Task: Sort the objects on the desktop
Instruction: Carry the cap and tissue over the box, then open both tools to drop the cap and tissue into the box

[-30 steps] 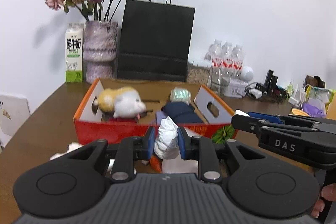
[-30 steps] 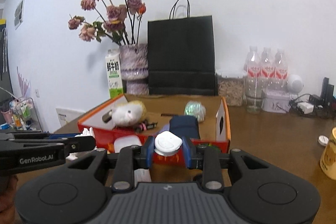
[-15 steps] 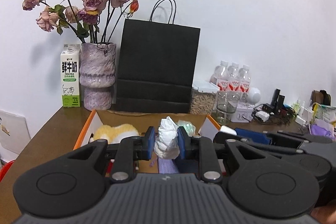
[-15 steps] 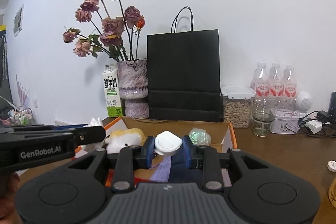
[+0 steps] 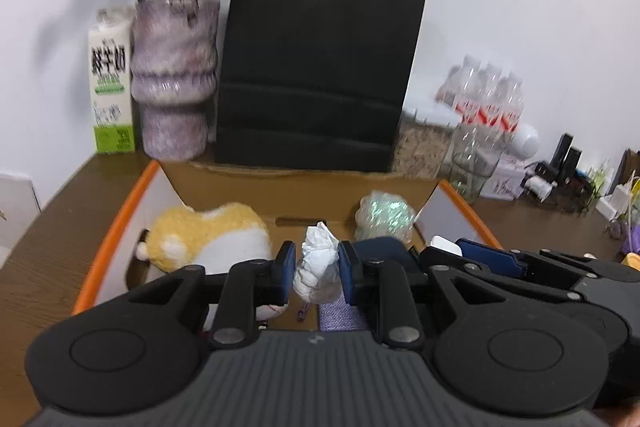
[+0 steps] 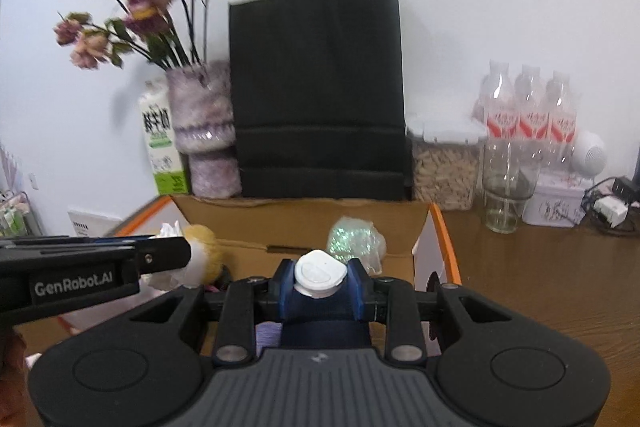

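We hold crumpled tissue [image 5: 316, 267] in the left tool [image 5: 316, 273] and a white cap [image 6: 319, 273] in the right tool [image 6: 320, 285] (both pinched tight) above the box [image 5: 112, 227], ready to drop.

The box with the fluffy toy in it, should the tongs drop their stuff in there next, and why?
Probably yes: ease both down a little, then let go. The left tongs pinch a crumpled tissue and the right tongs pinch a small white round case, both already over the open box, where the plush toy lies.
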A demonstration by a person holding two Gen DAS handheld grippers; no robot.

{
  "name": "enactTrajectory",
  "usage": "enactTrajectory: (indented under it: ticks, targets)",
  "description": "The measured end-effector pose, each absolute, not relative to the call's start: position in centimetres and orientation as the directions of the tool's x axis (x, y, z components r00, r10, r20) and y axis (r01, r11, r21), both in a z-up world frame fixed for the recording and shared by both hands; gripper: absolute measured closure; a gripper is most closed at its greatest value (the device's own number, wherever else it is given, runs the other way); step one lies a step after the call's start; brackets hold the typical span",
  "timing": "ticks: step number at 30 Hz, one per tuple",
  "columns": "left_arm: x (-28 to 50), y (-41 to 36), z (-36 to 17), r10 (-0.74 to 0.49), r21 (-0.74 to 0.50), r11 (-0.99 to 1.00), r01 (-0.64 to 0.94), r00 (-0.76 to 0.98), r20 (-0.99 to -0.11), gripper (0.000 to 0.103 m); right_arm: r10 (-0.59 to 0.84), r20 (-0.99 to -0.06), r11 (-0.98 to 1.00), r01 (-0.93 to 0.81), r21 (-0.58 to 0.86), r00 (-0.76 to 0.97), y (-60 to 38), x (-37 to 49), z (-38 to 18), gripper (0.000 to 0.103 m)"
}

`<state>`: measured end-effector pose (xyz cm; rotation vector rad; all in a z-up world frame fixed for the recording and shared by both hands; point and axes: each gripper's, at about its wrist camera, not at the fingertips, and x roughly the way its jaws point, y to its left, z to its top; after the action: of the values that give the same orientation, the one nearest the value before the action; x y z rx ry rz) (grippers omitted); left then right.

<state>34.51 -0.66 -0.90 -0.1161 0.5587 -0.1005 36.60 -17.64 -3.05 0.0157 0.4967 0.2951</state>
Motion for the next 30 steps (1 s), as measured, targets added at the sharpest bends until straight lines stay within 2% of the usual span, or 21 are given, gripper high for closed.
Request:
enactTrajectory:
  ticks: [5, 11, 13, 15, 16, 18, 20, 22, 23, 24, 28, 30]
  targets:
    - [36.0, -0.5, -2.4, -0.126, -0.111, 0.991, 0.077, 0.822, -0.556, 0.079, 0.267, -0.507, 0.959, -0.278, 0.057, 0.819, -17.6, 37.6, -5.0, 0.076]
    - [35.8, -1.7, -3.0, -0.094, -0.029, 0.995, 0.093, 0.832, -0.547, 0.077, 0.271, -0.532, 0.958, -0.278, 0.069, 0.802, -17.9, 38.2, -5.8, 0.076]
    - [35.6, -2.0, -3.0, -0.08, -0.005, 0.996, 0.092, 0.839, -0.538, 0.069, 0.278, -0.541, 0.956, -0.282, 0.078, 0.794, -17.9, 38.2, -5.9, 0.075]
    - [35.3, -2.1, -2.9, -0.079, 0.002, 0.996, 0.094, 0.846, -0.527, 0.055, 0.28, -0.539, 0.955, -0.285, 0.076, 0.795, -17.8, 38.0, -5.8, 0.073]
    - [35.1, -2.1, -2.8, -0.07, 0.007, 0.996, 0.086, 0.853, -0.517, 0.051, 0.279, -0.536, 0.956, -0.284, 0.074, 0.797, -17.8, 37.9, -5.8, 0.066]
    - [35.0, -2.1, -2.5, -0.046, 0.023, 0.997, 0.067, 0.861, -0.507, 0.042, 0.26, -0.531, 0.961, -0.269, 0.062, 0.807, -18.0, 37.8, -5.5, 0.059]
    - [34.8, -2.2, -2.2, 0.005, 0.05, 0.998, 0.023, 0.87, -0.494, 0.024, 0.243, -0.529, 0.965, -0.257, 0.048, 0.813, -18.2, 37.7, -5.2, 0.049]
    - [34.5, -2.1, -1.8, 0.046, 0.081, 0.997, -0.009, 0.883, -0.467, 0.015, 0.22, -0.526, 0.971, -0.235, 0.039, 0.822, -18.6, 37.7, -4.9, 0.038]
    - [34.4, -2.0, -1.6, 0.062, 0.085, 0.996, -0.026, 0.89, -0.452, 0.005, 0.211, -0.523, 0.974, -0.223, 0.04, 0.826, -18.8, 37.8, -4.8, 0.03]
    - [34.3, -1.8, -1.3, 0.077, 0.083, 0.996, -0.045, 0.895, -0.439, 0.0, 0.202, -0.519, 0.977, -0.21, 0.044, 0.83, -19.1, 37.8, -4.7, 0.026]
    - [34.1, -1.1, -0.8, 0.077, 0.045, 0.997, -0.063, 0.901, -0.426, 0.0, 0.287, -0.526, 0.957, -0.265, 0.119, 0.8, -19.9, 38.1, -4.3, 0.0]
    - [34.1, -1.1, -0.8, 0.078, 0.044, 0.997, -0.065, 0.897, -0.435, 0.0, 0.279, -0.533, 0.959, -0.262, 0.11, 0.798, -19.4, 38.0, -4.2, 0.0]
